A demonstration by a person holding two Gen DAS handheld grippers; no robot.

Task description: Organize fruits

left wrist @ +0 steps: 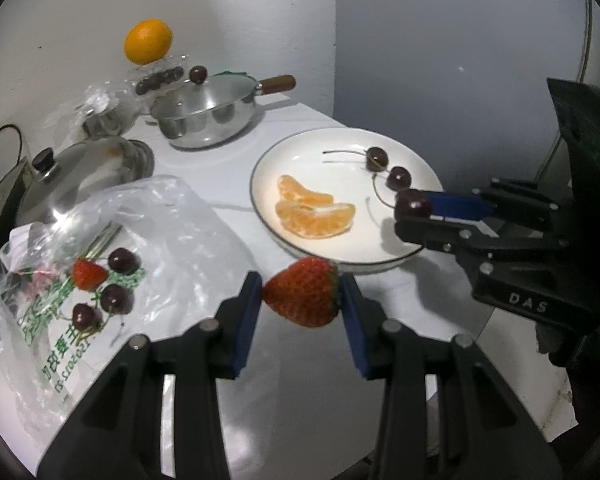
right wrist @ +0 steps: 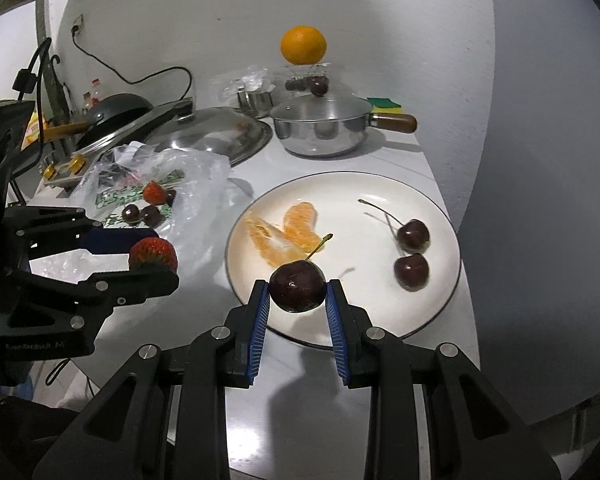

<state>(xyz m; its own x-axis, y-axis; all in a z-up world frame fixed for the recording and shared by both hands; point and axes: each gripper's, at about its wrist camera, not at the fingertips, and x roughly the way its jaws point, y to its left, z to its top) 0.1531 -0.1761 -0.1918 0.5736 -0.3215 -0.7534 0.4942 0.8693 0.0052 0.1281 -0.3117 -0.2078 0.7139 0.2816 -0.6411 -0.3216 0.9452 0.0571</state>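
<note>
Left wrist view: at the bottom centre, the left tool (left wrist: pixel 302 300) is gripping a red ripe strawberry (left wrist: pixel 302 297) between its blue pads, just off the near rim of the round white ceramic plate (left wrist: pixel 300 152) sitting at centre frame on the white tabletop (left wrist: pixel 228 152). On the plate are lying two orange mandarin segments (left wrist: pixel 312 208) and two dark stemmed cherries (left wrist: pixel 388 168). At the right edge, the right tool (left wrist: pixel 414 210) is clamping a third dark cherry (left wrist: pixel 413 205) over the plate's right side. At lower left, a crumpled clear plastic bag (left wrist: pixel 172 220) is holding a smaller strawberry (left wrist: pixel 89 275) and three cherries (left wrist: pixel 112 292).

Right wrist view: at bottom centre, the right tool (right wrist: pixel 298 292) is pinching the cherry (right wrist: pixel 298 286) above the plate's (right wrist: pixel 340 188) near edge. At left, the left tool (right wrist: pixel 154 254) is holding the strawberry (right wrist: pixel 154 252) beside the bag (right wrist: pixel 204 176).
</note>
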